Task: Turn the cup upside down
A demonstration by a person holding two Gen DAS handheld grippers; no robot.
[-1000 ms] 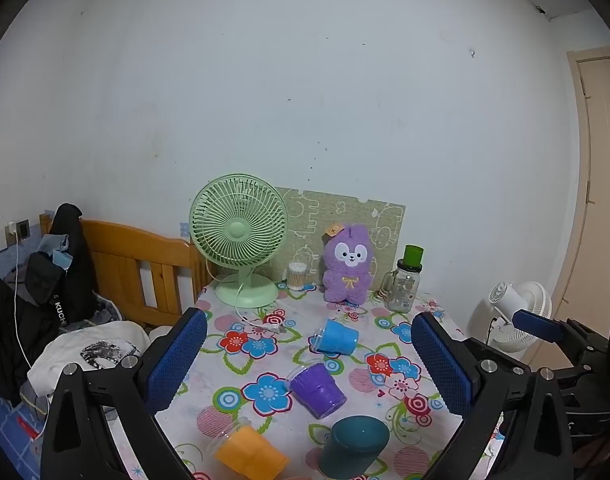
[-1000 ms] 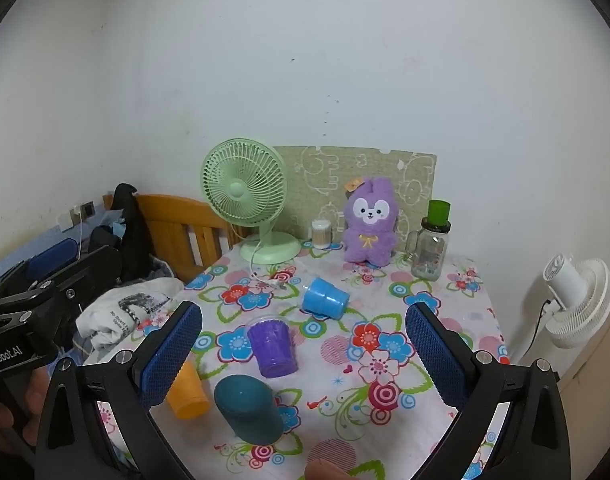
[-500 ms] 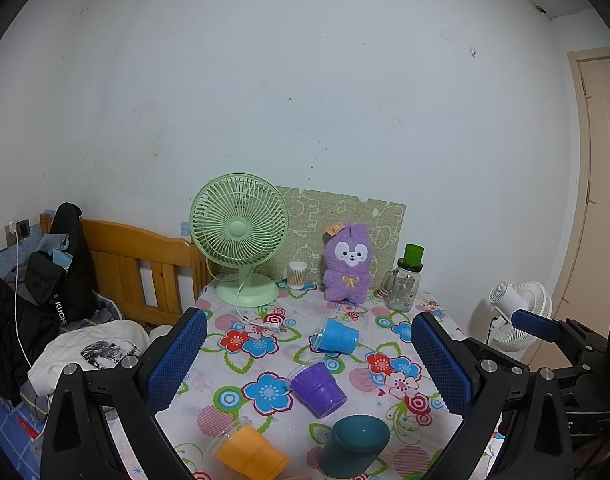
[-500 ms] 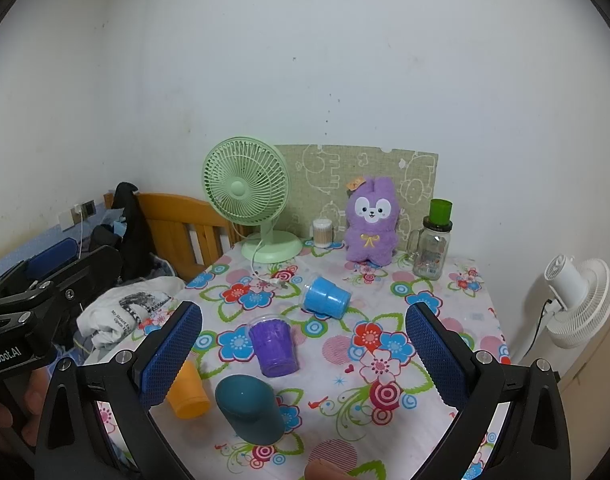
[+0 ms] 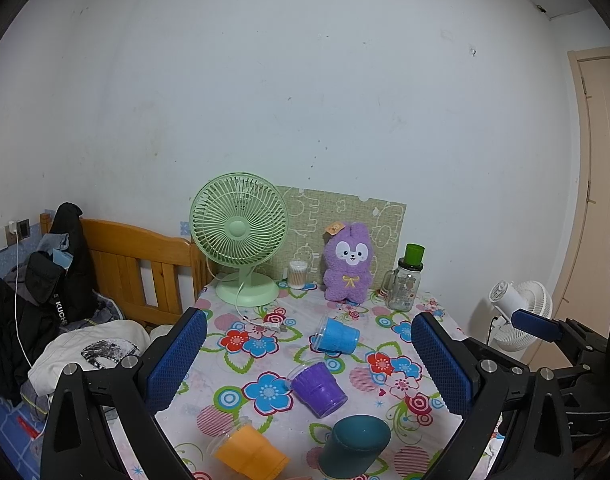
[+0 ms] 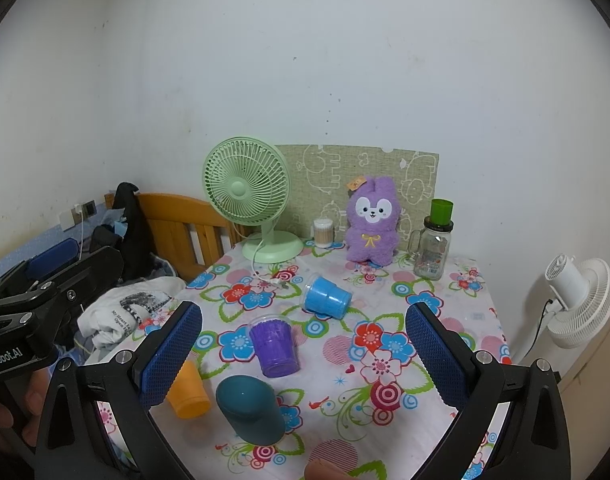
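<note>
Several cups sit on the floral tablecloth [image 6: 405, 292]. A blue cup [image 6: 327, 296] [image 5: 337, 336] lies on its side. A purple cup [image 6: 275, 346] [image 5: 317, 388] lies tilted. An orange cup [image 6: 187, 392] [image 5: 247, 450] lies on its side at the near left. A teal cup [image 6: 251, 408] [image 5: 355, 446] stands upside down at the near edge. My left gripper [image 5: 309, 364] and right gripper [image 6: 303, 360] hover above the near table edge, both open and empty.
A green desk fan [image 6: 251, 200], a purple plush toy [image 6: 371, 222], a glass bottle with a green cap [image 6: 433, 244] and a small jar [image 6: 323, 234] stand along the back wall. A wooden bed frame [image 6: 177, 232] with clothes is left. A white fan [image 6: 581, 300] stands right.
Both views have shifted very slightly. Nothing on the table has moved and both grippers stay open.
</note>
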